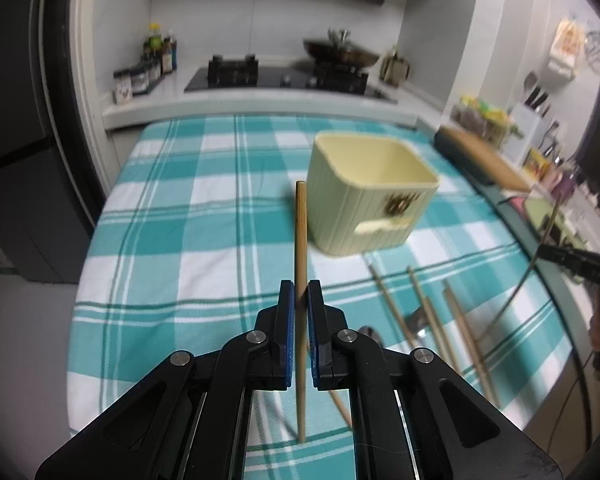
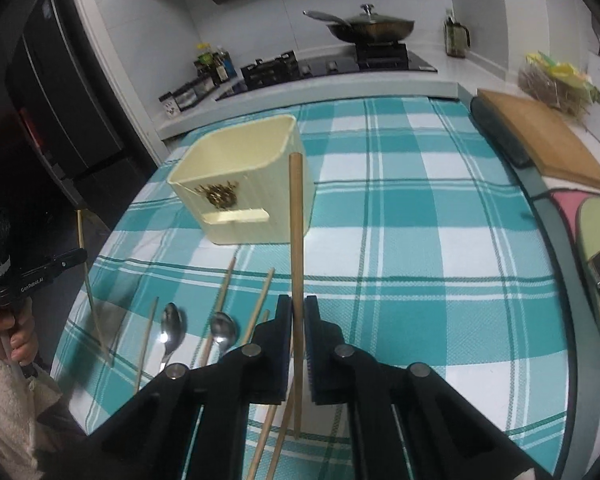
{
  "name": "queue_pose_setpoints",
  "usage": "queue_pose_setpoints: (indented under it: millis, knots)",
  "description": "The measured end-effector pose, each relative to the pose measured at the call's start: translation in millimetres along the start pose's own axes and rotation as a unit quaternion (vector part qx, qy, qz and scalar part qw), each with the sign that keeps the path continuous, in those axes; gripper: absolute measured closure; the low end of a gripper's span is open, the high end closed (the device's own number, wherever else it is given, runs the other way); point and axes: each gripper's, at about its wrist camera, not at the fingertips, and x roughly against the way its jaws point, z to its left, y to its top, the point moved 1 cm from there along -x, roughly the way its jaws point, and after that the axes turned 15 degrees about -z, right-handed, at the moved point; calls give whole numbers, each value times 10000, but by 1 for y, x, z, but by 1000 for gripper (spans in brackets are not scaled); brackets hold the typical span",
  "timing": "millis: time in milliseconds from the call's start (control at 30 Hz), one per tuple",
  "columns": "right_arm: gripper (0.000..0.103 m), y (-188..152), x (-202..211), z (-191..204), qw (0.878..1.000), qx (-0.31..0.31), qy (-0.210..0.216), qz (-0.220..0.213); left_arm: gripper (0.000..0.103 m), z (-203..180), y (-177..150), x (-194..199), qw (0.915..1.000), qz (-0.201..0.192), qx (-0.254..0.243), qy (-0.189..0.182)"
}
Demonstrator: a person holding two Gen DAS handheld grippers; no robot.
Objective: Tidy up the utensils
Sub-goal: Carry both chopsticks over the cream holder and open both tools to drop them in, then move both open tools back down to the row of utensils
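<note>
A cream ribbed utensil holder [image 1: 370, 196] [image 2: 244, 184] stands open and empty on the teal checked tablecloth [image 1: 188, 216]. My left gripper [image 1: 300, 292] is shut on a wooden chopstick [image 1: 301, 232] held upright, just left of the holder. My right gripper [image 2: 298, 308] is shut on another wooden chopstick [image 2: 296, 224], upright, right of the holder's front. Several loose chopsticks [image 2: 224, 292] [image 1: 428, 312] and two metal spoons [image 2: 171, 322] lie on the cloth in front of the holder. The left gripper with its chopstick also shows at the right wrist view's left edge [image 2: 76, 256].
A wooden cutting board [image 2: 540, 136] lies at the table's right edge. Behind the table a counter holds a gas stove [image 1: 284, 74], a lidded wok [image 2: 374, 26], bottles [image 1: 158, 54] and a knife block [image 1: 534, 108]. A dark fridge [image 1: 16, 140] stands left.
</note>
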Motion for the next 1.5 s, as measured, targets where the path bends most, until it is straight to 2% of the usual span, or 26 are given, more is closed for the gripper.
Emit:
queue_pose_setpoints:
  millis: [167,333,500,600,700,767,933,1067,1133,1200,1267,1333,1400,1500]
  knots:
    - [97,27,30,22,9984,259,14,-495,98,-9,33,33,9983,-555,117,-137]
    - [97,78,34,43,9938,458,-6,-1013,98,-22,98,41,9924,-1186,223,-232]
    - [97,136,19,71,9836,793,-66,-1620,98,-49,161,7,9834,-1772,377,-45]
    - [97,156,-7,81,9814,837,-77,-1729,98,-65,174,-27,9813,-1881,397,128]
    - [97,159,-42,87,9820,915,-101,-1650,98,-74,167,-69,9840,-1715,385,305]
    - [97,152,-69,88,9838,999,-97,-1485,98,-72,152,-98,9877,-1455,432,375]
    - [97,124,-131,80,9947,902,59,-489,98,-64,114,-152,9950,-725,509,452]
    - [96,109,-157,77,9956,930,98,-107,98,-62,97,-178,9974,-290,480,455]
    - [96,108,-164,76,9962,865,114,-79,88,-62,93,-182,9976,-87,513,454]
    - [92,111,-164,74,9971,741,119,-134,59,-60,94,-173,9978,-80,510,420]
    - [85,116,-151,71,9977,566,147,-353,44,-58,94,-154,9978,-255,368,485]
    - [71,119,-134,67,9971,469,142,-576,35,-55,92,-134,9980,-342,217,481]
    - [62,119,-112,63,9957,458,109,-795,23,-48,82,-107,9980,-389,64,504]
    - [57,103,-80,52,9944,587,18,-880,14,-34,55,-72,9972,-378,-73,638]
